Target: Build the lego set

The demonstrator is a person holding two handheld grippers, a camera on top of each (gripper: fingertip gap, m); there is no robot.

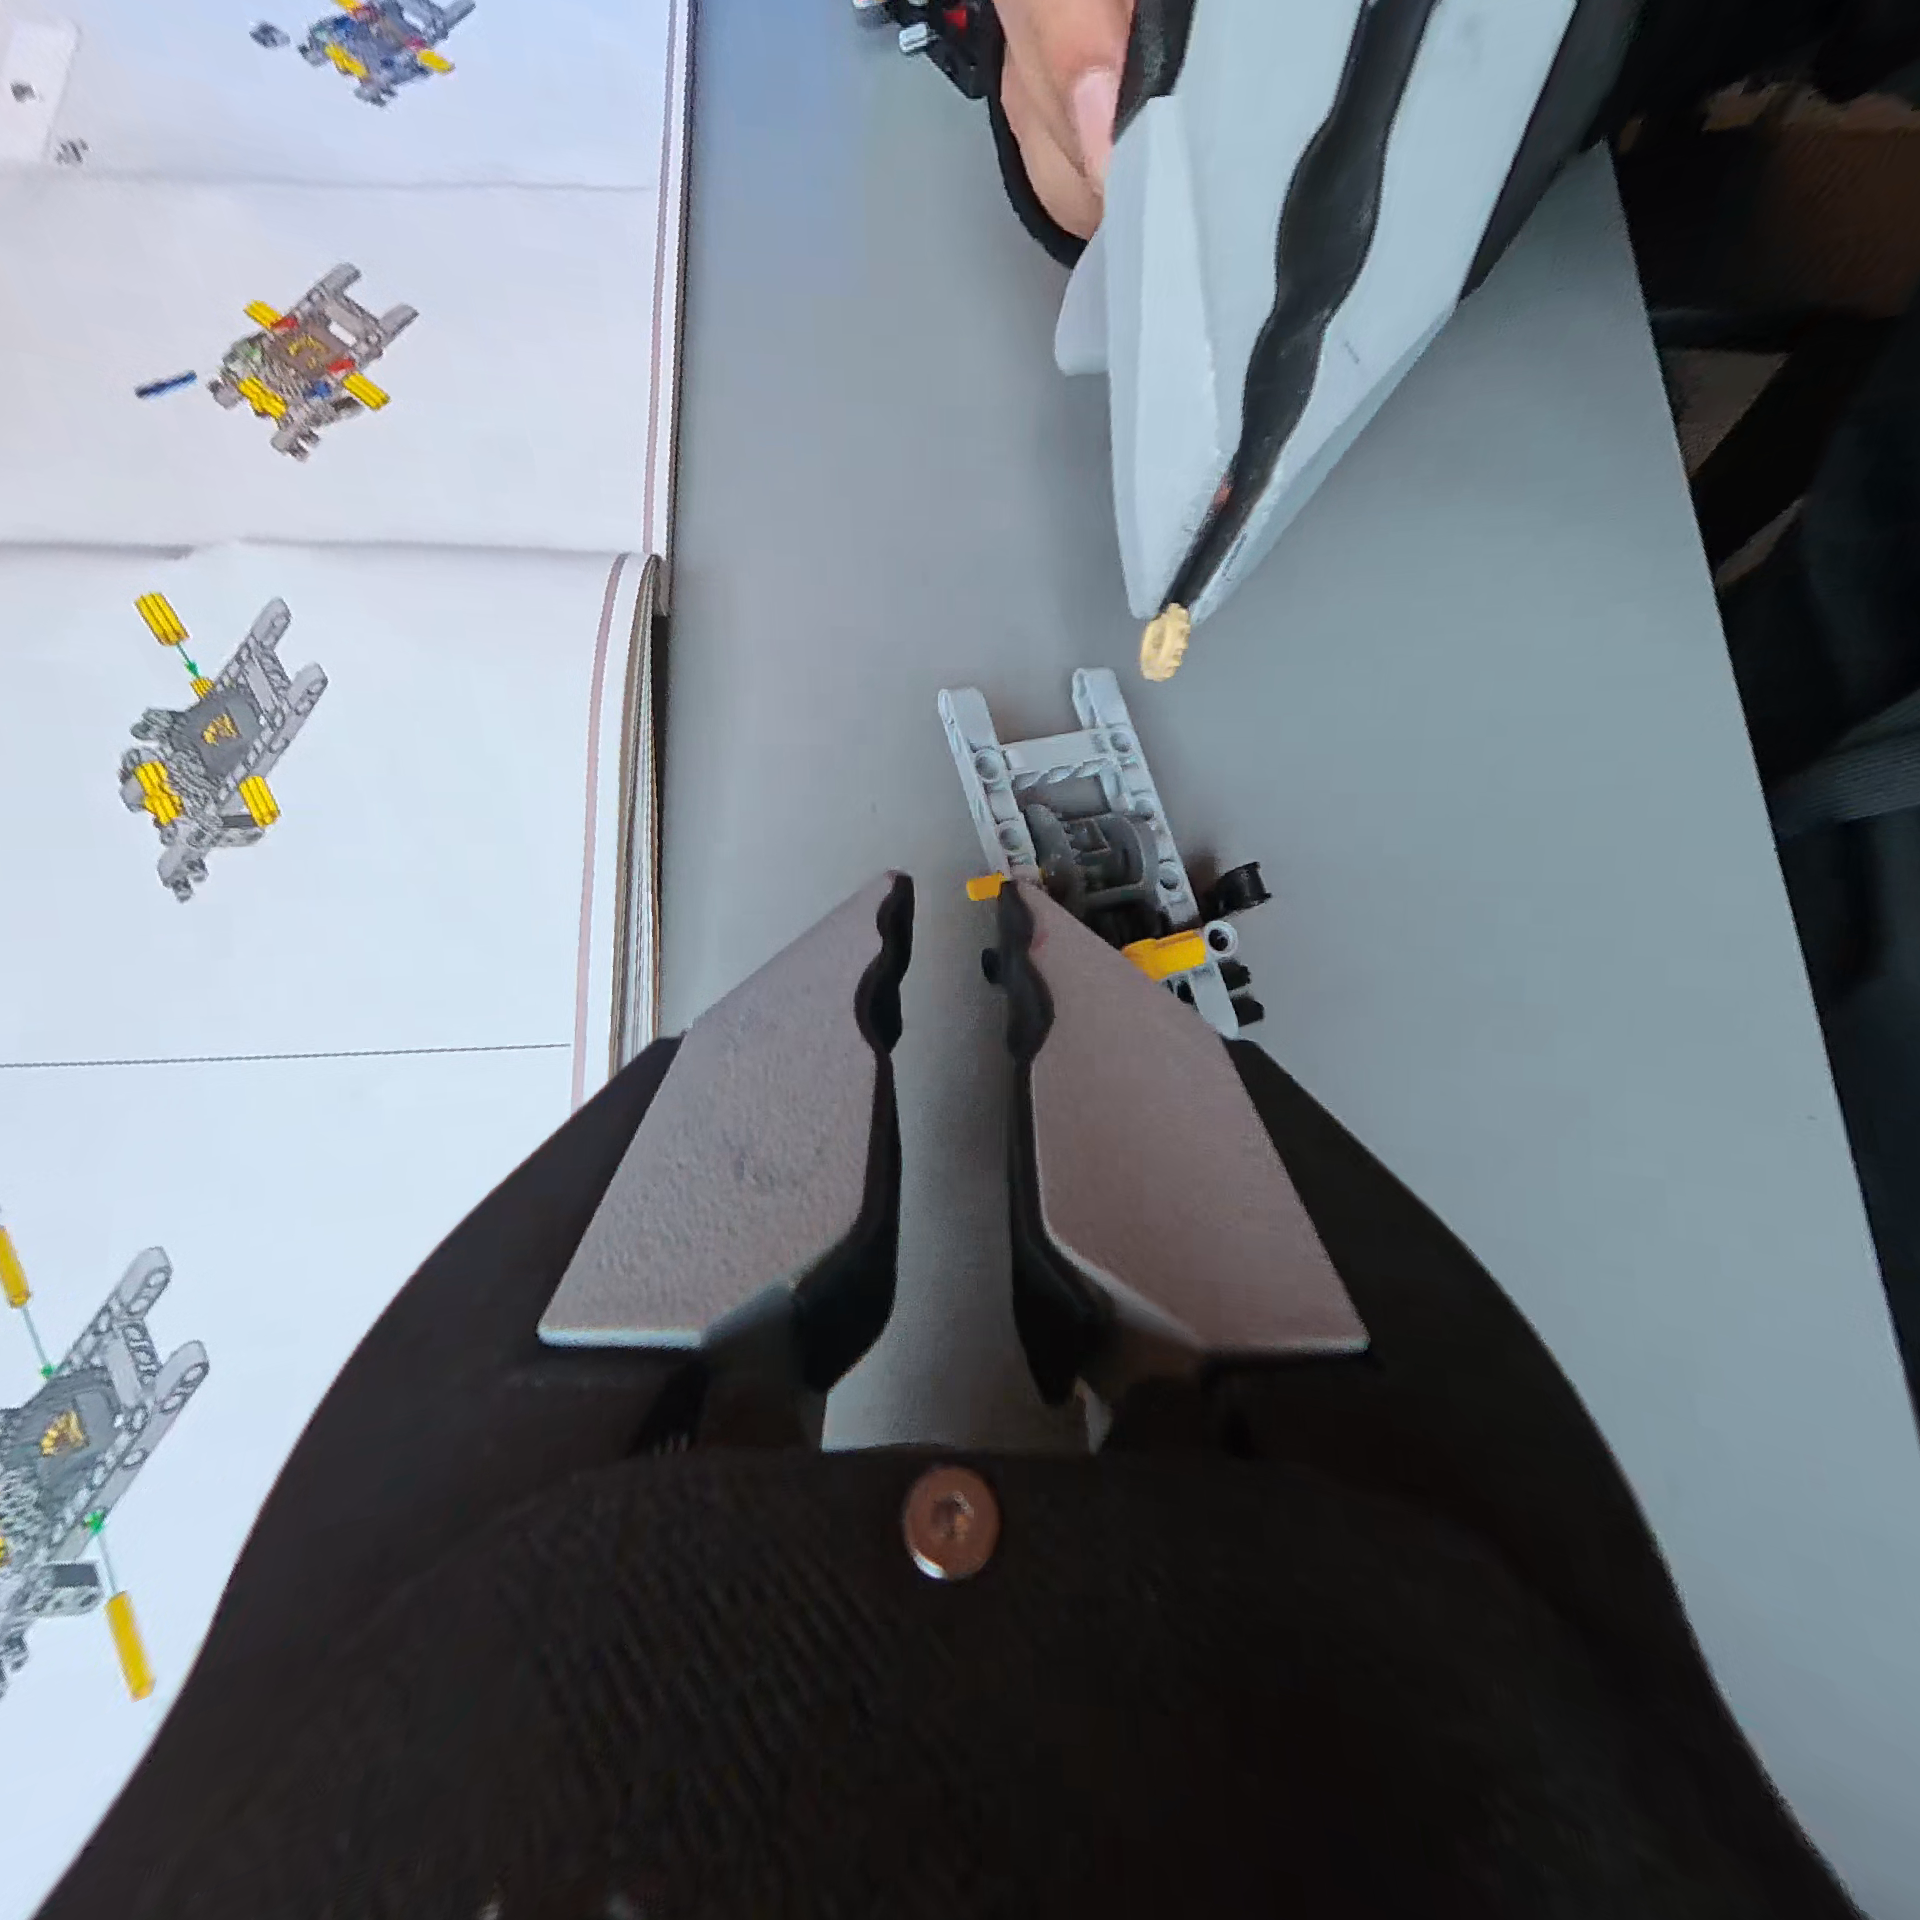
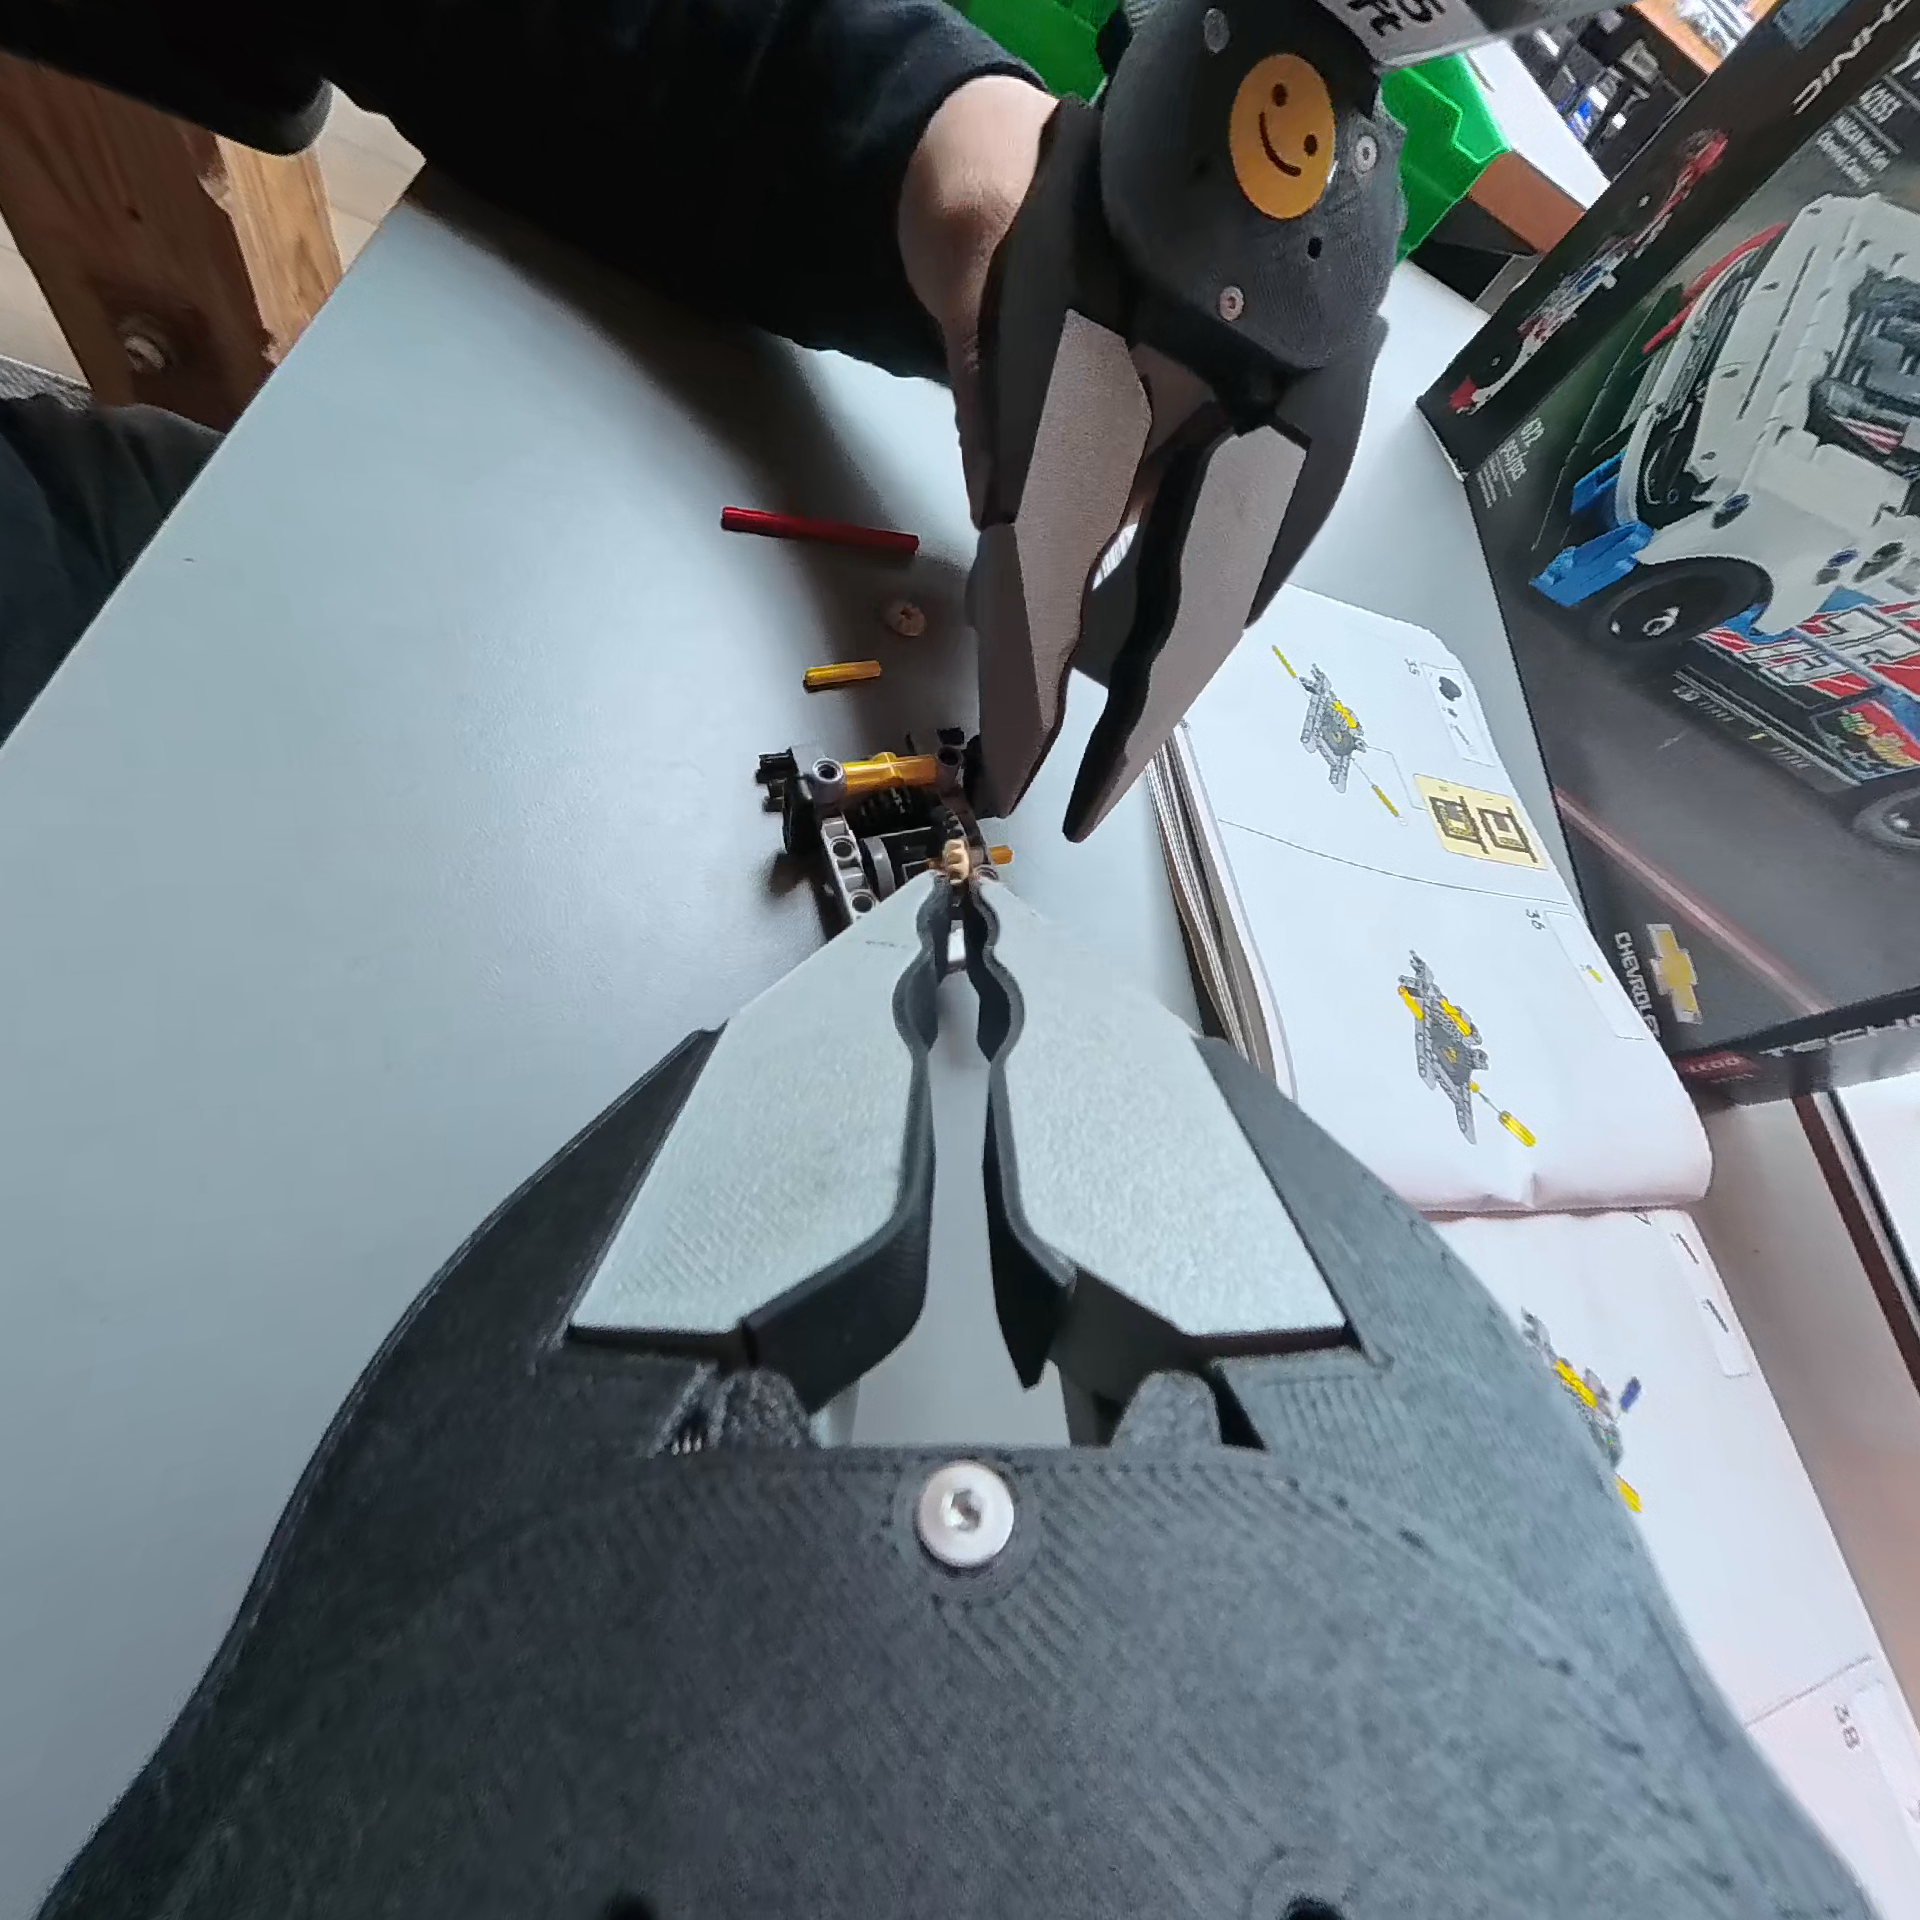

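Note:
A grey lego frame assembly [image 1: 1081, 790] with dark gears and yellow axle parts lies on the grey table [image 1: 831, 416]. My left gripper [image 1: 956, 894] is open and empty; its right fingertip touches the assembly beside a short yellow axle end [image 1: 982, 888]. My right gripper [image 1: 1174, 613] comes in from the upper right, shut on a small tan gear [image 1: 1166, 642] held just above the frame's far end. In the right wrist view the right gripper [image 2: 958, 891] pinches the tan gear [image 2: 956, 860] over the assembly [image 2: 883, 821], with the open left gripper [image 2: 1039, 821] behind it.
An open instruction booklet [image 1: 312, 623] lies left of the assembly; it also shows in the right wrist view [image 2: 1403, 935]. A red axle [image 2: 821, 527], a small tan piece [image 2: 906, 617] and a yellow axle [image 2: 842, 673] lie loose. The set's box [image 2: 1714, 520] stands at the right. Left tips to right tips: about 6 cm. Between my left fingertips and the small tan piece [image 2: 906, 617] there is roughly 9 cm.

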